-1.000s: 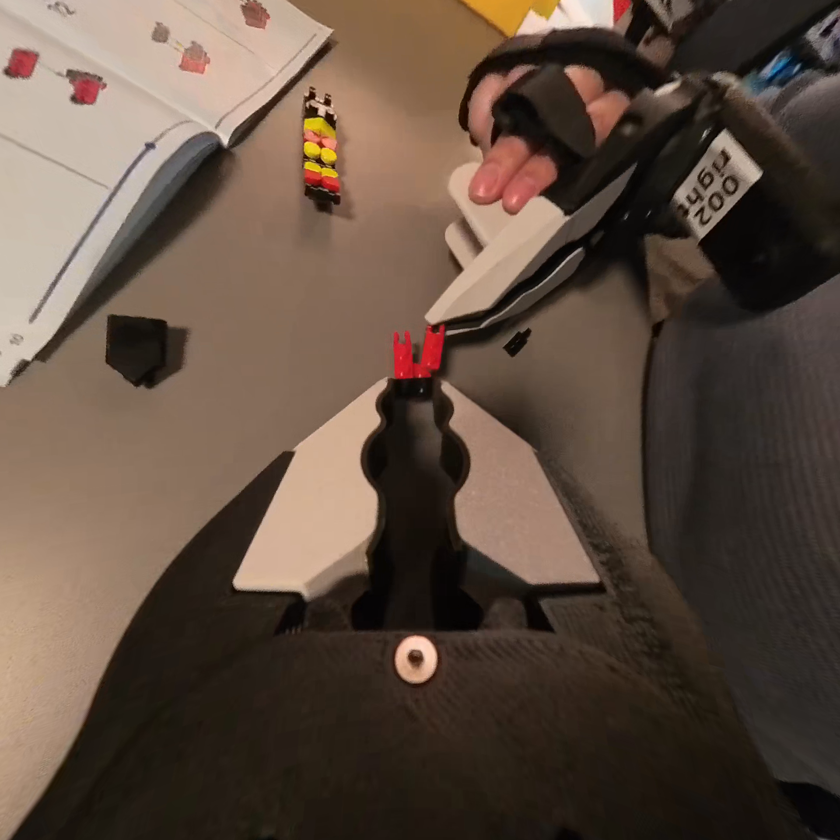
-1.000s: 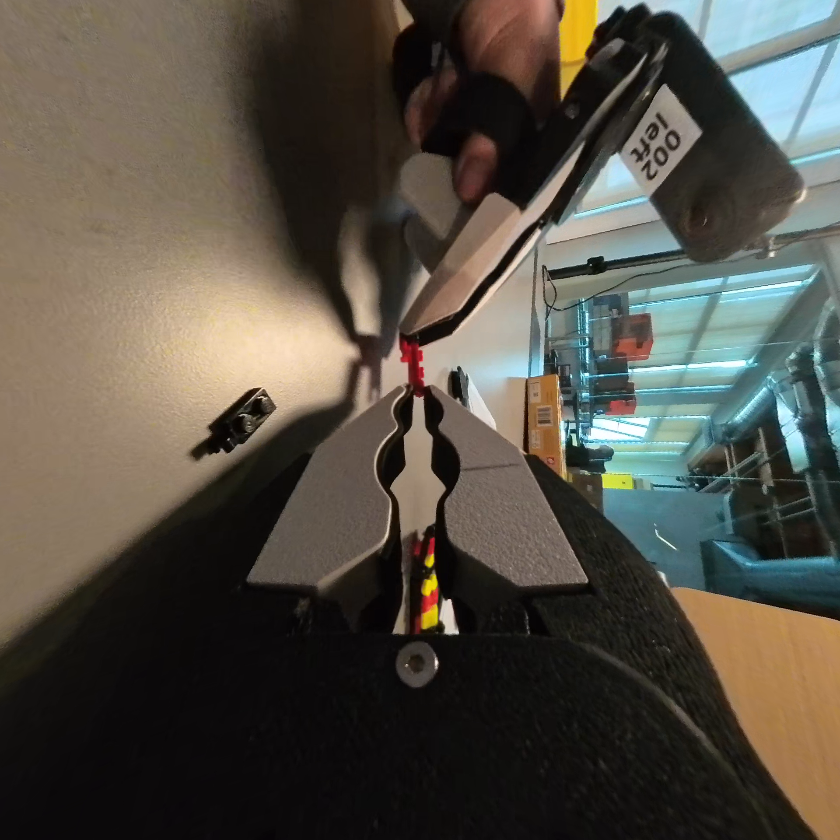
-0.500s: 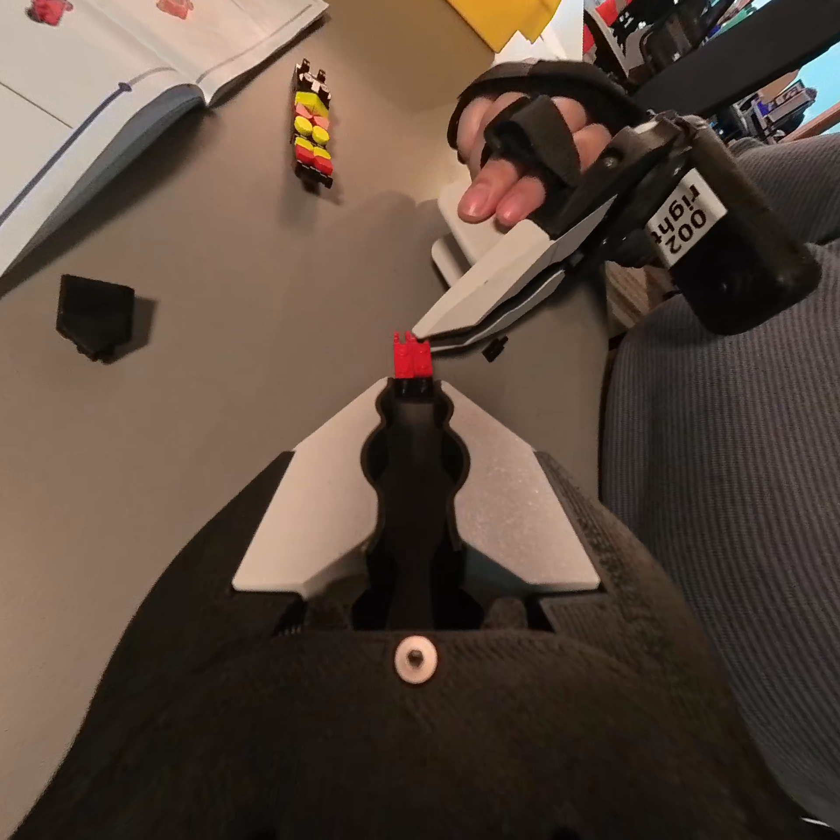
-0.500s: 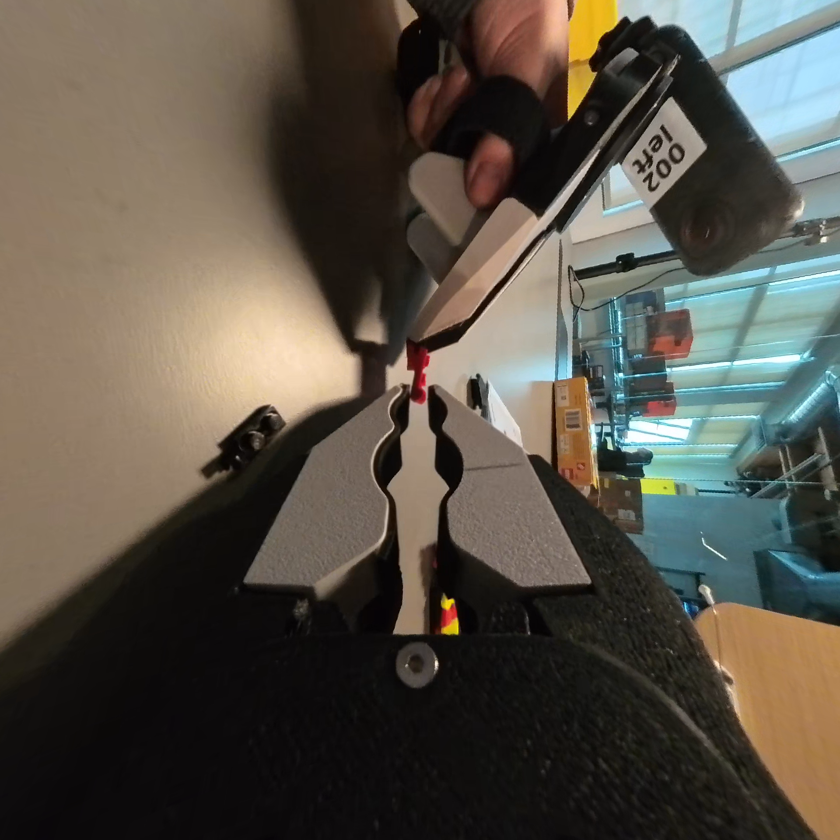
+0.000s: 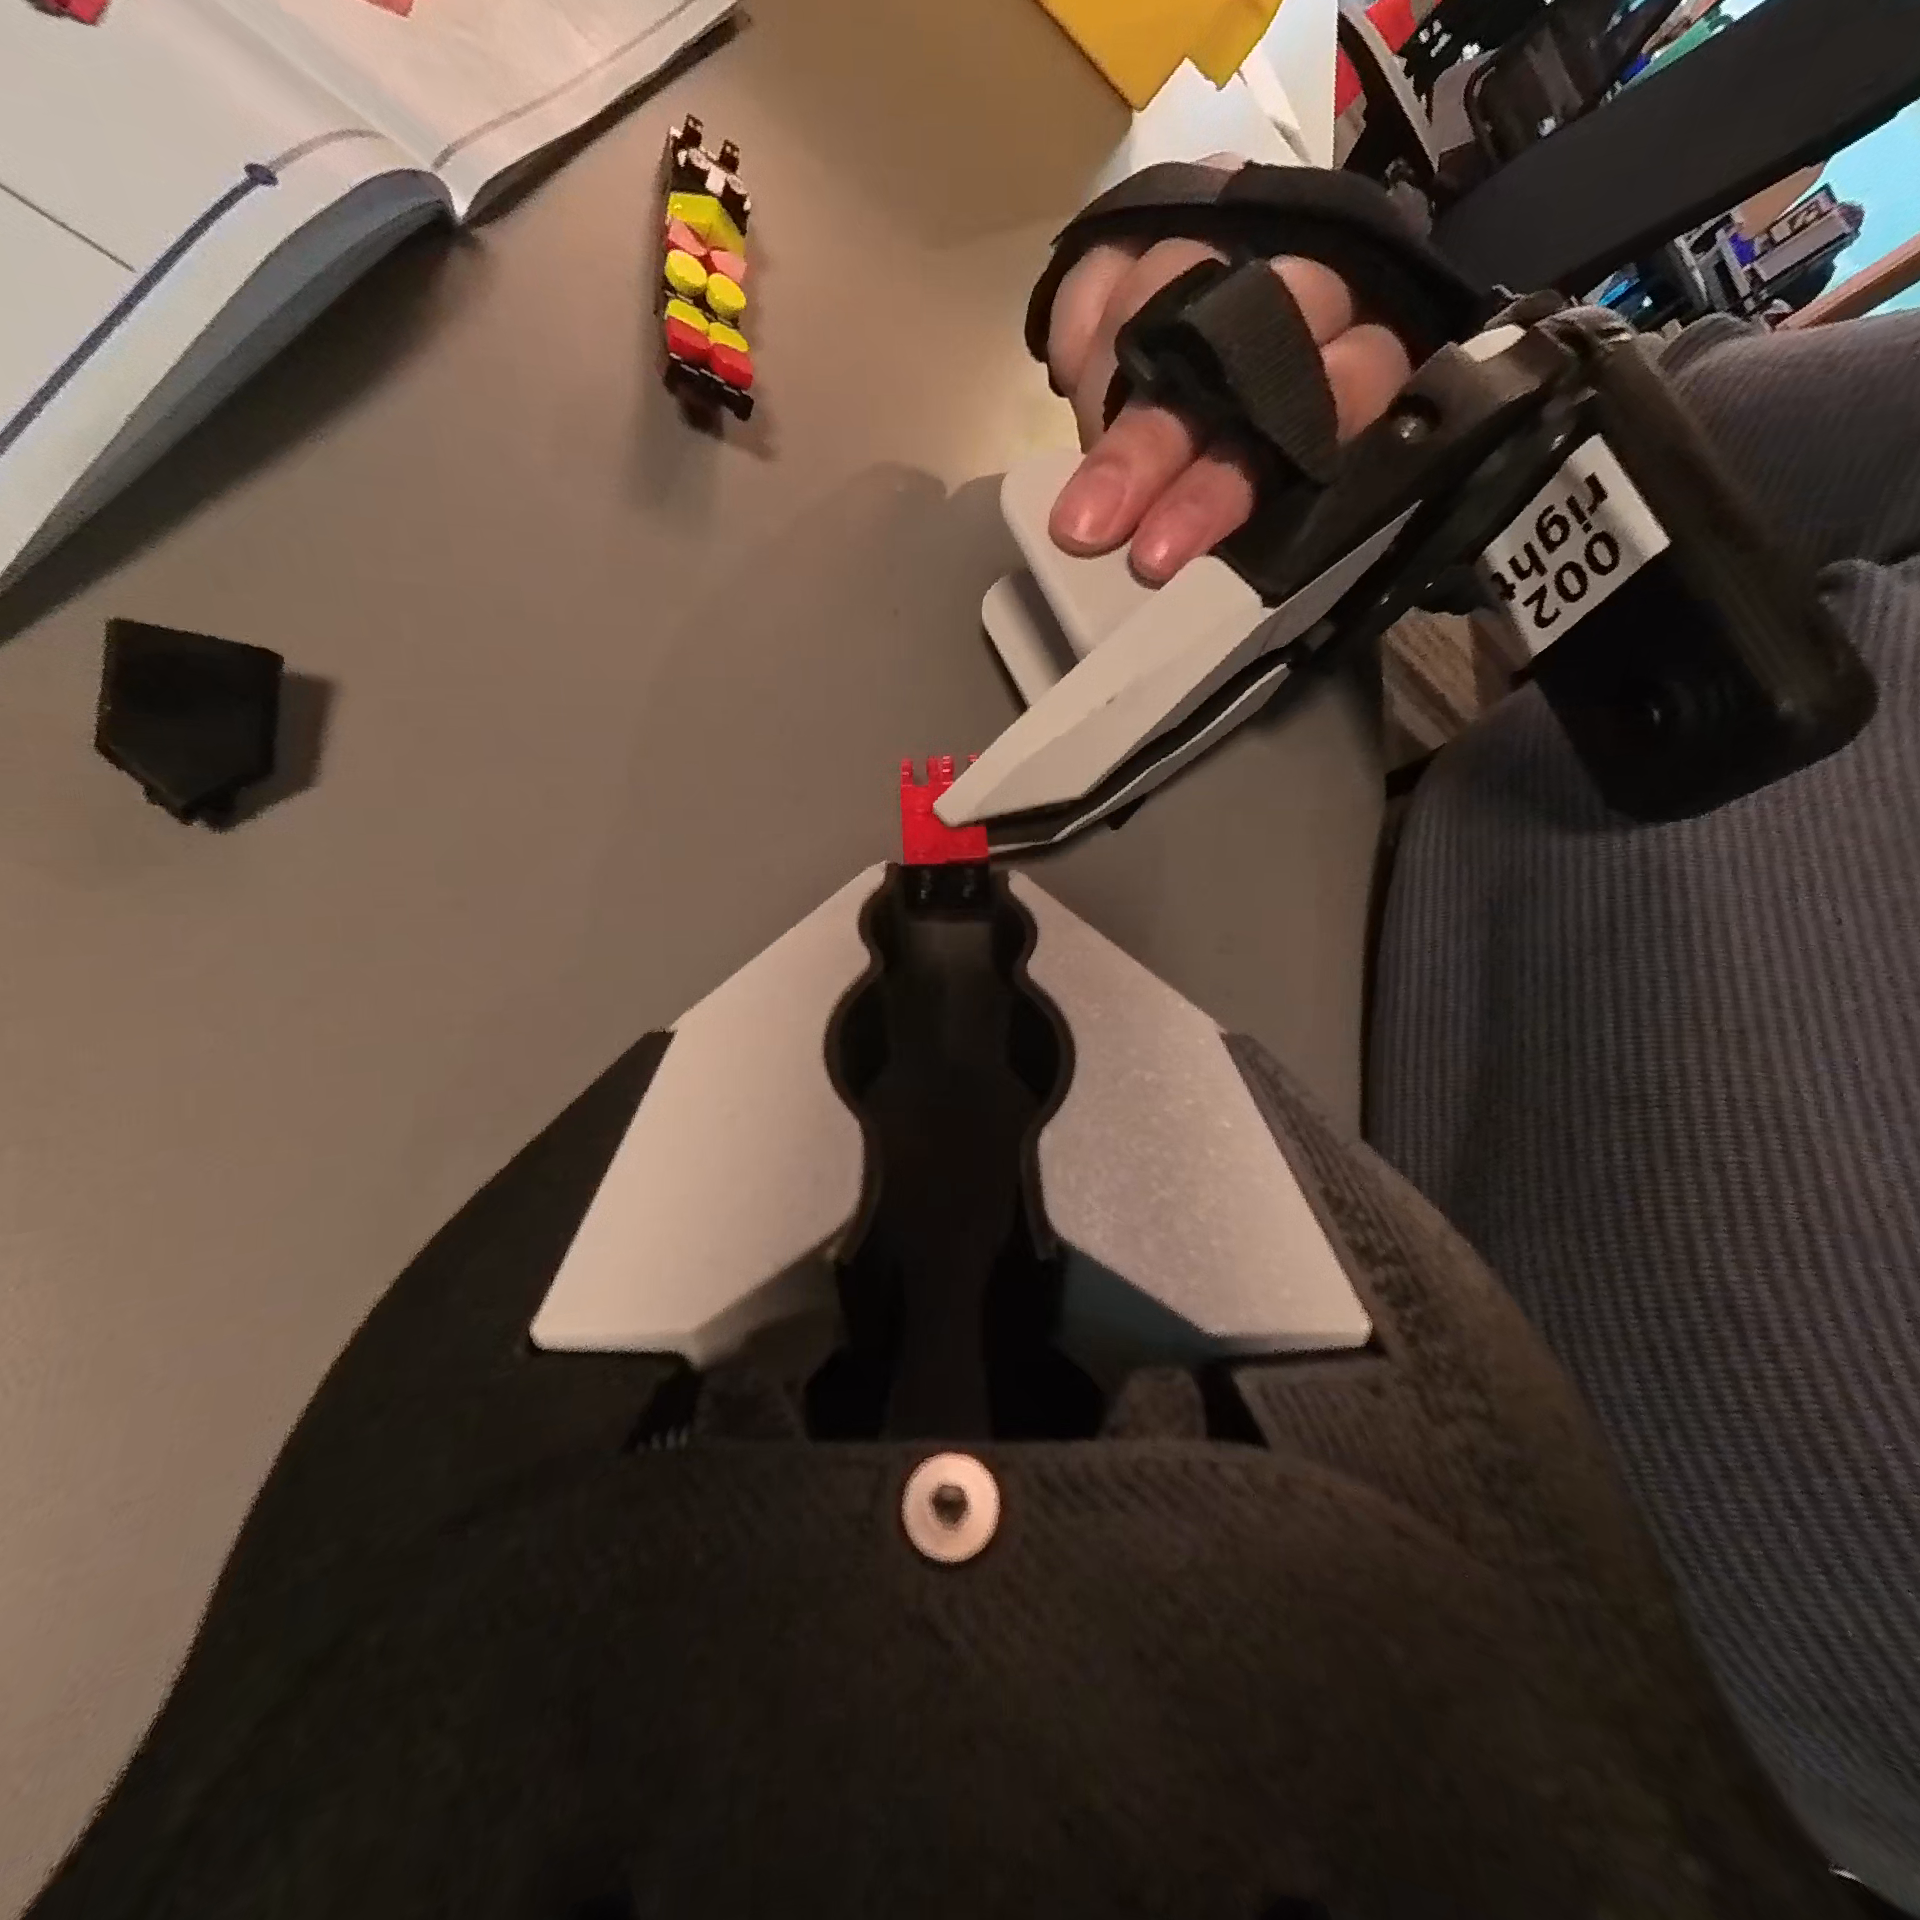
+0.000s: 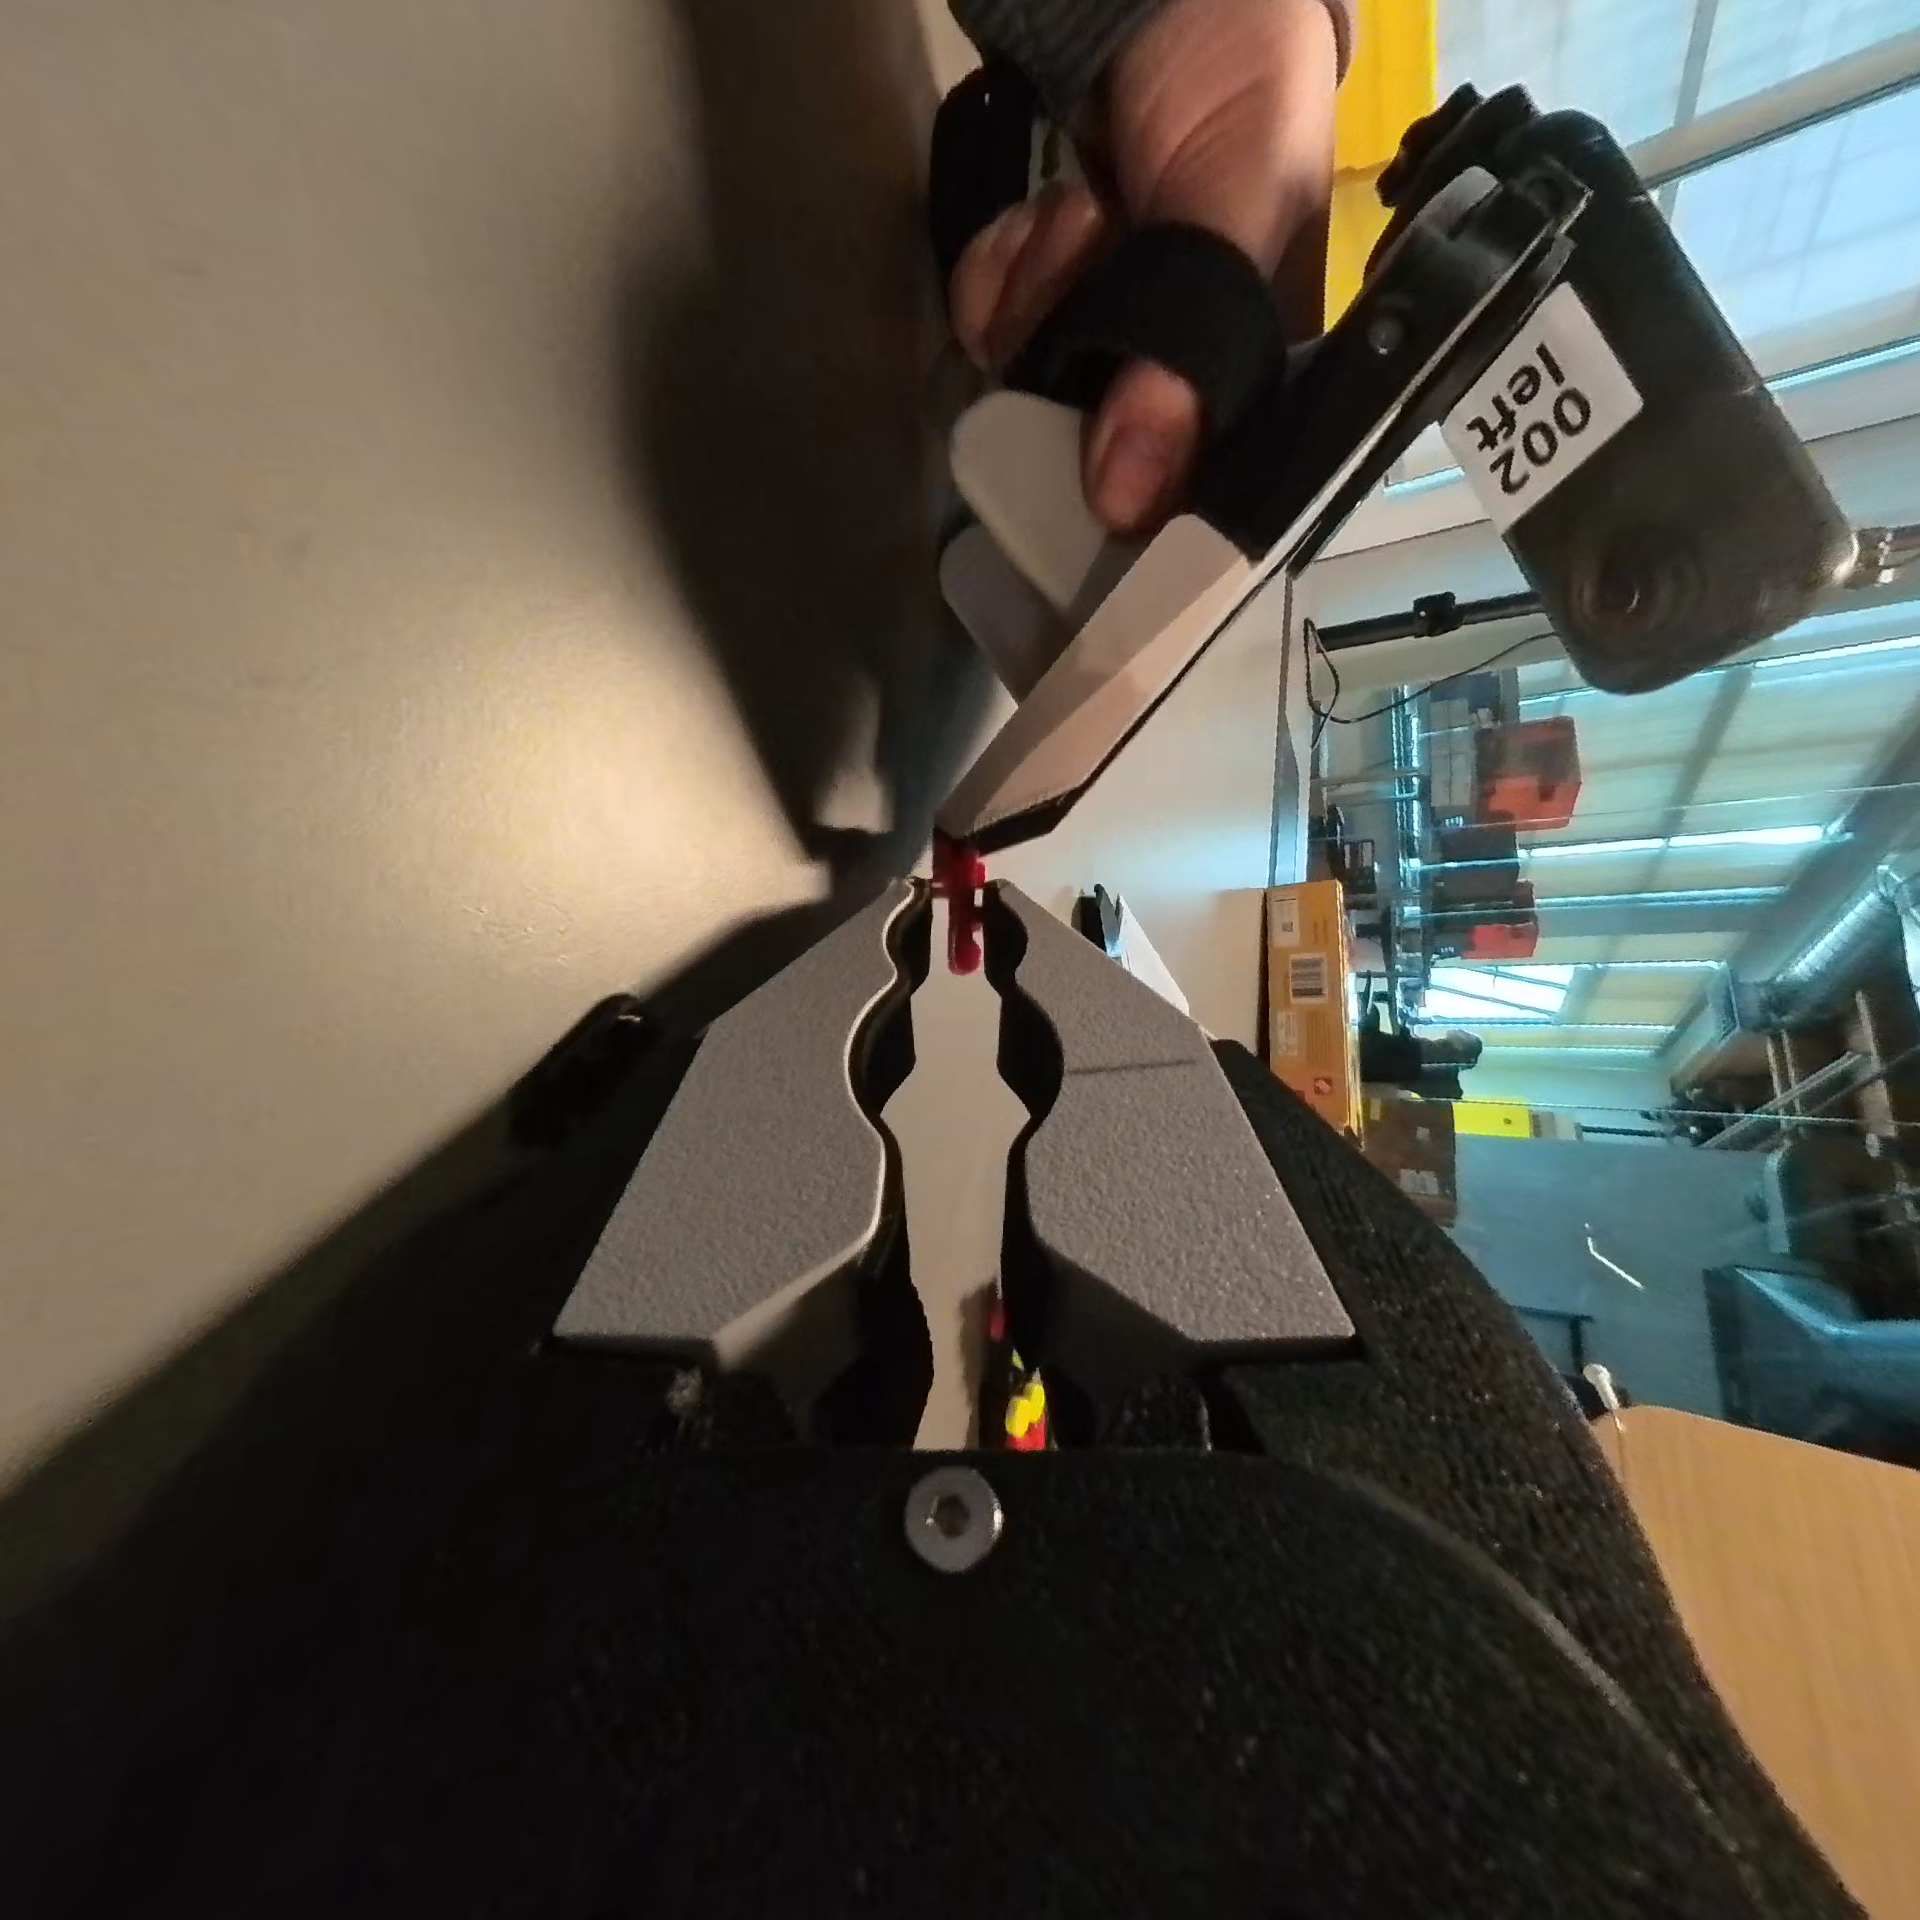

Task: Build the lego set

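In the left wrist view my left gripper (image 5: 943, 883) is shut on a small black piece (image 5: 940, 891) that carries red lego pieces (image 5: 935, 826) on its far end. My right gripper (image 5: 977, 831) comes in from the right, and its tips close over the right side of the red pieces. In the right wrist view the red pieces (image 6: 961, 914) sit between my right gripper's (image 6: 956, 891) tips, with a narrow gap either side. The left gripper (image 6: 987, 831) reaches down from above onto them. A hand (image 5: 1174, 416) holds the right gripper.
A black strip build with yellow, pink and red studs (image 5: 709, 281) lies on the grey table (image 5: 468, 935). An open instruction booklet (image 5: 208, 187) is at the far left, and a black block (image 5: 187, 717) is at the left. A small black plate (image 6: 582, 1070) lies by the right gripper. Grey-clad legs (image 5: 1662, 1247) are at the right. My two grippers' fingertips are within a few centimetres of each other. Both grippers' tips are roughly 10 centimeters from the black block (image 5: 187, 717).
A second ago the right gripper held one red piece tilted beside the other. Now the two red pieces sit side by side, and the right gripper's tips have moved in over them.
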A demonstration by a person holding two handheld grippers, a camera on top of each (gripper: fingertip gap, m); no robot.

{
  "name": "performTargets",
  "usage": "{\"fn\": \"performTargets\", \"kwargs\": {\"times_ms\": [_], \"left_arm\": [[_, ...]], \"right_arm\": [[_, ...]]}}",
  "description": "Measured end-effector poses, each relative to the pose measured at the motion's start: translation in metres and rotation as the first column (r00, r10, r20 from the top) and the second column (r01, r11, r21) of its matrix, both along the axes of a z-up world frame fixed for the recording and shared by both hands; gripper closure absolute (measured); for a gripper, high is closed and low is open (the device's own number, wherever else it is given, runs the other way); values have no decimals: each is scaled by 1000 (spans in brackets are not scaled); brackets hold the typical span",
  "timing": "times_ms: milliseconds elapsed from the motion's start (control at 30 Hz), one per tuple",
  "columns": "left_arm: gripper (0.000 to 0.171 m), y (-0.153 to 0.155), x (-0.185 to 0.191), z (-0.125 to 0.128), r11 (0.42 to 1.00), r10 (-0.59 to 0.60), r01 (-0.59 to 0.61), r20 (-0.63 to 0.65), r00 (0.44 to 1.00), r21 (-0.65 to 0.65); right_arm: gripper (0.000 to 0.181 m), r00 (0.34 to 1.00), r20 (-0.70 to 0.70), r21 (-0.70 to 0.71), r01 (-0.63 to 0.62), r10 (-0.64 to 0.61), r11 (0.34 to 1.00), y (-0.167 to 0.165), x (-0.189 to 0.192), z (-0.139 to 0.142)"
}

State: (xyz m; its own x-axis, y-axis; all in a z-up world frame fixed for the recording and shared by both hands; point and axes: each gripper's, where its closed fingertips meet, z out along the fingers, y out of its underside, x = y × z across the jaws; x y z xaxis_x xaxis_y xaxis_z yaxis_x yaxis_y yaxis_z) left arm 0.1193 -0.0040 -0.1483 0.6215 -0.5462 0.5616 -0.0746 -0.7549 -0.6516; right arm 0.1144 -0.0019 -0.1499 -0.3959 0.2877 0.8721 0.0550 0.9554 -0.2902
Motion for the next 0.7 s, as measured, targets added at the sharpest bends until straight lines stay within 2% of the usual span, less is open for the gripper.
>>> {"fn": "performTargets", "kwargs": {"times_ms": [400,700], "left_arm": [[156,1,0,-3,1000,13,-13,-41,999,1],[155,0,1,-6,1000,12,-8,-126,992,31]], "right_arm": [[175,1000,11,166,12,-14,986,0,-1,-4],[176,999,28,210,30,-37,977,0,-1,-6]]}}
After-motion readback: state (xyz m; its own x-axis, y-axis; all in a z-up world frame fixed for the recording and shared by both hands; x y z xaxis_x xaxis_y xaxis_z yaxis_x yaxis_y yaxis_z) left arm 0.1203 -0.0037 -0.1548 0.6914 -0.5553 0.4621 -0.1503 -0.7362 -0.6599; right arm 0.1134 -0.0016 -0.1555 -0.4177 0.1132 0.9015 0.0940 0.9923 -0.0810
